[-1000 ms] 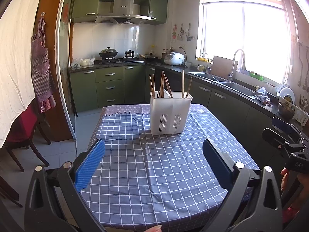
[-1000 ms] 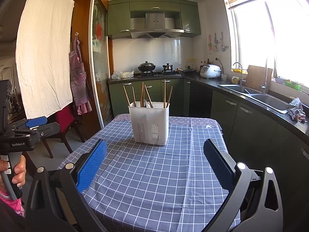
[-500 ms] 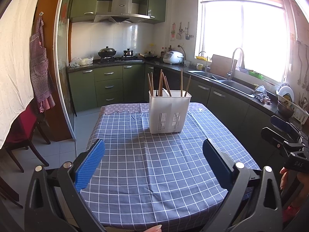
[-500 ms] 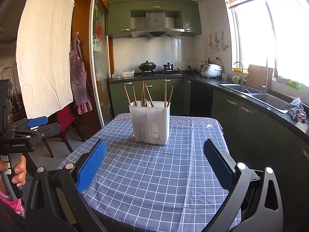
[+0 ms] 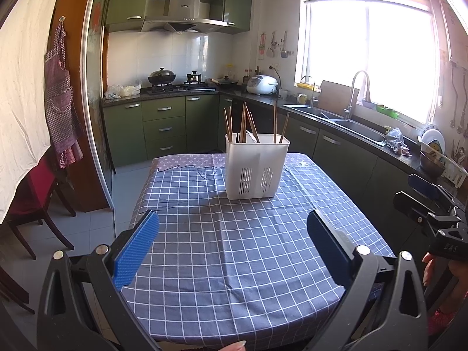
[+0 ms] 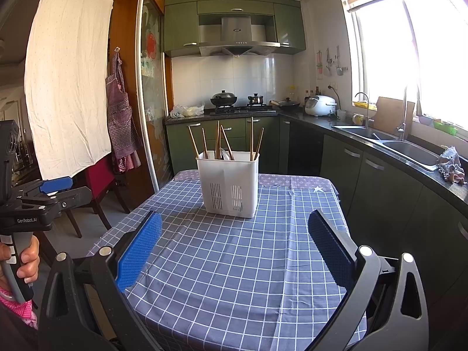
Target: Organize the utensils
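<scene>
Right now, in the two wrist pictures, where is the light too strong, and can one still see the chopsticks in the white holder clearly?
Left wrist view: the window is blown out white and flare washes the right edge; the chopsticks in the white holder stay sharp. Right wrist view: the same window glares at the right; the chopsticks are clear, and the fisheye bends the door frame.

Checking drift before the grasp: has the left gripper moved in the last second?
Yes, slightly. In the left wrist view the white utensil holder and the green cabinets behind it have slid a little left and up, so the left gripper has turned slightly right and down. Its jaws are open.
</scene>
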Demonstrator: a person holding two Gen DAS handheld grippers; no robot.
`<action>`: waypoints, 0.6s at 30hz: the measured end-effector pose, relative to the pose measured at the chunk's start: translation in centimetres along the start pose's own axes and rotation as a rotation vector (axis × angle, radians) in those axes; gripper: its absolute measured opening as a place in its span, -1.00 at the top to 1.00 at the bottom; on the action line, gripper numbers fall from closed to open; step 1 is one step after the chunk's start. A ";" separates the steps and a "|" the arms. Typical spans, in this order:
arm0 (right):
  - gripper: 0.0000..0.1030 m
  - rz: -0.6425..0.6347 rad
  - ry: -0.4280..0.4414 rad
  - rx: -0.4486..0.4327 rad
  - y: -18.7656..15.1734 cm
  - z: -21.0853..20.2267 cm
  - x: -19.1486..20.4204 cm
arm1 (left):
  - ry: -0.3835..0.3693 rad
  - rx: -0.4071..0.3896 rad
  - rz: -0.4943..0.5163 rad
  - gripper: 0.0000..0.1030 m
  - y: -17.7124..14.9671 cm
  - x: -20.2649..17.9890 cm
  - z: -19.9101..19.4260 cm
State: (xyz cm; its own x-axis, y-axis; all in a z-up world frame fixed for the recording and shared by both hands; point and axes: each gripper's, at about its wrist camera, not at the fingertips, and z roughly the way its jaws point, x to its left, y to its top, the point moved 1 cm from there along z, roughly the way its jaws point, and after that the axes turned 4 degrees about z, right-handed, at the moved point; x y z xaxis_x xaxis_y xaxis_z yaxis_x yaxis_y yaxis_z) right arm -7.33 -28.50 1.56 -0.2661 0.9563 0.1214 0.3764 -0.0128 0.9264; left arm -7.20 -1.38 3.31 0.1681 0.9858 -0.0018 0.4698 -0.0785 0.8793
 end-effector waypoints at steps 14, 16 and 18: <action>-0.92 0.000 0.005 0.009 -0.2 0.5 -0.1 | -0.015 0.014 0.000 -0.87 0.0 0.1 0.1; -0.92 0.000 0.004 0.011 -0.2 0.5 -0.1 | -0.023 0.015 -0.002 -0.87 -0.1 0.1 0.1; -0.92 0.000 0.005 0.012 -0.2 0.6 0.0 | -0.023 0.016 -0.004 -0.87 0.0 0.1 0.1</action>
State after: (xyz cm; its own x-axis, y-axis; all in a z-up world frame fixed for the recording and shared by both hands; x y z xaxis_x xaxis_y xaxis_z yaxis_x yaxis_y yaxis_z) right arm -6.83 -28.36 1.12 -0.2705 0.9549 0.1229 0.3872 -0.0090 0.9219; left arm -7.07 -1.27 3.23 0.1863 0.9824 -0.0161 0.4845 -0.0776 0.8714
